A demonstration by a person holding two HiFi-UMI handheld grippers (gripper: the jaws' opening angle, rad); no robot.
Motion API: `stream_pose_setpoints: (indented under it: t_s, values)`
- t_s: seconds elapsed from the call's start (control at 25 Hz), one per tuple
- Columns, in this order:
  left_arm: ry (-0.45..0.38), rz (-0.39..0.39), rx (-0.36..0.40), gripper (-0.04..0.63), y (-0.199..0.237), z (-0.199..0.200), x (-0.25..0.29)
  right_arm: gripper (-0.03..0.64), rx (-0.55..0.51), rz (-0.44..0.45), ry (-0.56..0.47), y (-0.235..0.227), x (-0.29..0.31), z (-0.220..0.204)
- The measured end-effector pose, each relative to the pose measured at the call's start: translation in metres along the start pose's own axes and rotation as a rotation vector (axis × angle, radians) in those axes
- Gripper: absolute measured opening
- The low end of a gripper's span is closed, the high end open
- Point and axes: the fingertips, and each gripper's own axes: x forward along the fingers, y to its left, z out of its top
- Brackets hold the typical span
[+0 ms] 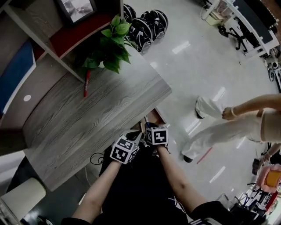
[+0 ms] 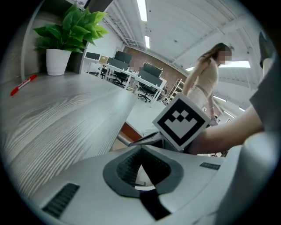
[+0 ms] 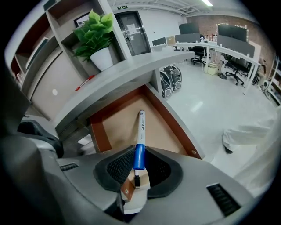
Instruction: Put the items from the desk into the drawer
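Well, there is a big grey wood counter [image 1: 88, 114] in a large room with a shiny pale floor [image 1: 197, 57]. Far off there are more desks and black chairs. Under the counter's edge a brown drawer [image 3: 127, 125] with red-brown sides is pulled open. The right claw [image 3: 139, 154] is closed on a marker [image 3: 140, 136]. The marker's blue cap sits between the two dark pads, and its white body sticks out past them, over the inside of the drawer. The left claw [image 2: 140, 151] is closed with its tips together, and there is nothing in it. It is just beside the right claw, at the counter's edge near the drawer. A red pen [image 1: 86, 84] lies on the counter, well apart from both claws. It is next to a green plant [image 1: 112, 44] in a white pot. Behind the plant stands a shelf [image 1: 26, 30] with a picture frame [image 1: 77, 9] in it. On the floor past the counter are some black and white round things [image 1: 145, 24]. A person in pale clothes [image 1: 228, 127] stands on the floor to the right, near the drawer's open end.
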Motion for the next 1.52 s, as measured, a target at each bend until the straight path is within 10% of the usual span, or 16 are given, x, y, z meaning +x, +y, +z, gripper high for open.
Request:
stream_pose_setpoints:
  t_s: [0.48,1.04,1.52]
  values:
    - [0.003,0.01,-0.034,0.023,0.005,-0.001,0.0,0.095,0.035,0.023,0.072,-0.003,0.02,-0.002]
    - [-0.035,-0.043,-0.023,0.023,-0.008,0.008,-0.006,0.183,0.115,0.199,-0.134,0.013,-0.042,0.02]
    - [-0.192,0.006,0.003,0.023,-0.012,0.054,-0.041,-0.009,0.036,0.318,-0.486,0.054,-0.132,0.09]
